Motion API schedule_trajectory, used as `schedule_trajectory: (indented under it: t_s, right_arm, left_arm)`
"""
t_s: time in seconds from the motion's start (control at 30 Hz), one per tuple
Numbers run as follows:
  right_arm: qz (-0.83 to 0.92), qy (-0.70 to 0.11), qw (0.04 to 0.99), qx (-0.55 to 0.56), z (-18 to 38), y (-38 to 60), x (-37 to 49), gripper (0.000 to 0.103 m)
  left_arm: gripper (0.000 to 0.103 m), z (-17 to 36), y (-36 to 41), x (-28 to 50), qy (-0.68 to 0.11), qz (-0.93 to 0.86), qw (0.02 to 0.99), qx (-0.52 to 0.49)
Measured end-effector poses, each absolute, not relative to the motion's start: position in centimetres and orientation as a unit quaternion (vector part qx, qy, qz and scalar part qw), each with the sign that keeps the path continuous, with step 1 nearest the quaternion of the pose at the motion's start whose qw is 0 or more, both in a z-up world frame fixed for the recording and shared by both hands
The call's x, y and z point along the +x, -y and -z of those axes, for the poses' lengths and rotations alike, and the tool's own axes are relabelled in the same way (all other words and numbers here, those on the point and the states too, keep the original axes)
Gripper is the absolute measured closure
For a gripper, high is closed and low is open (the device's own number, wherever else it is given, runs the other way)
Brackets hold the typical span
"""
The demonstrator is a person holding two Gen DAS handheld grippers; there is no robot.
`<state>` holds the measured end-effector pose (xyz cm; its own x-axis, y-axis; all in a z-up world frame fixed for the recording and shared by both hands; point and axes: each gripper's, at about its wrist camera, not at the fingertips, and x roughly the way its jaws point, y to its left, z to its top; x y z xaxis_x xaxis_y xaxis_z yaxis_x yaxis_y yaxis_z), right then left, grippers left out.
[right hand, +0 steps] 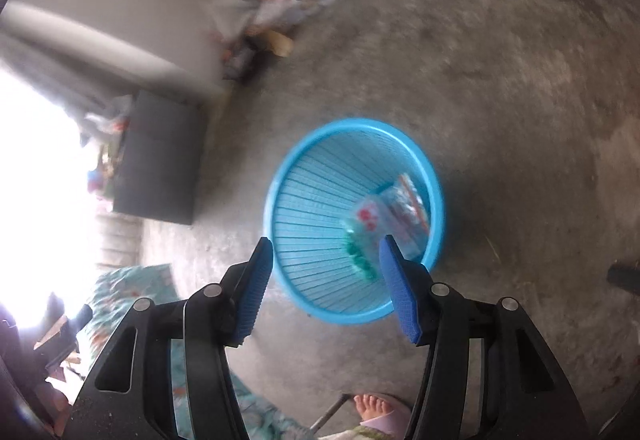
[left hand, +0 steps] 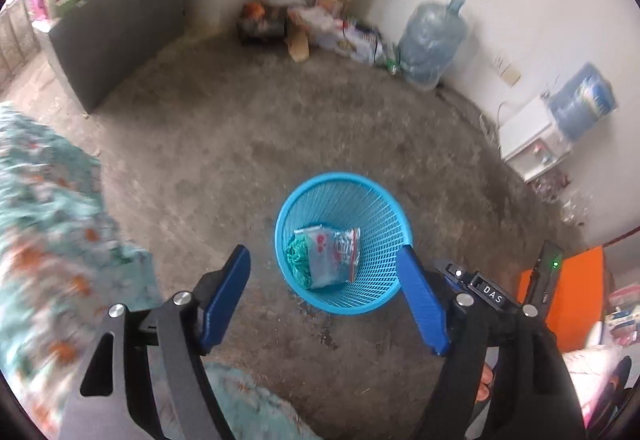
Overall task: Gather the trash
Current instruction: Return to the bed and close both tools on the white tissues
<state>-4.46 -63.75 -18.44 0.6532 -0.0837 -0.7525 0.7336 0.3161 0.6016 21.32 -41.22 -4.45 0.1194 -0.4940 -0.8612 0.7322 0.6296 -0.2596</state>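
Lying at the bottom of the blue mesh wastebasket (left hand: 343, 244), low in the centre of the left wrist view, are two clear zip bags (left hand: 326, 256), one with something green inside, so part of the collecting looks done. Seen from the right wrist camera, the same basket (right hand: 354, 220) sits mid-frame with the bags (right hand: 384, 224) blurred against its far wall. Both tools hang above it with nothing in them: the left gripper (left hand: 326, 300) has its blue pads (left hand: 226, 296) wide apart, and the right gripper (right hand: 326, 288) also stands with its jaws apart and empty, framing the basket's near rim. Bare concrete floor (left hand: 280, 127) surrounds the basket with no loose litter visible close by. What may be left, at a guess, is the heap of wrappers and cardboard (left hand: 316, 27) against the wall at upper centre, beside a large water jug (left hand: 432, 39); whether that counts as trash I cannot tell.
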Motion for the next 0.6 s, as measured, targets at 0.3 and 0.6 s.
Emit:
schedule_trajectory:
  t_s: [0.3, 0.6]
  right_arm:
    - [0.180, -0.318, 0.799, 0.477, 11.2, 59.5, -1.5, 0.043]
    - [0.028, -0.349, 0.825, 0.443, 5.8, 52.0, 3.9, 0.042]
  left_arm:
    - [0.022, -4.6, 27.3, 15.6, -0.410, 0.427, 0.801, 0.090]
    - [0.022, -10.0, 9.2, 15.8, -0.341, 0.324, 0.881, 0.037]
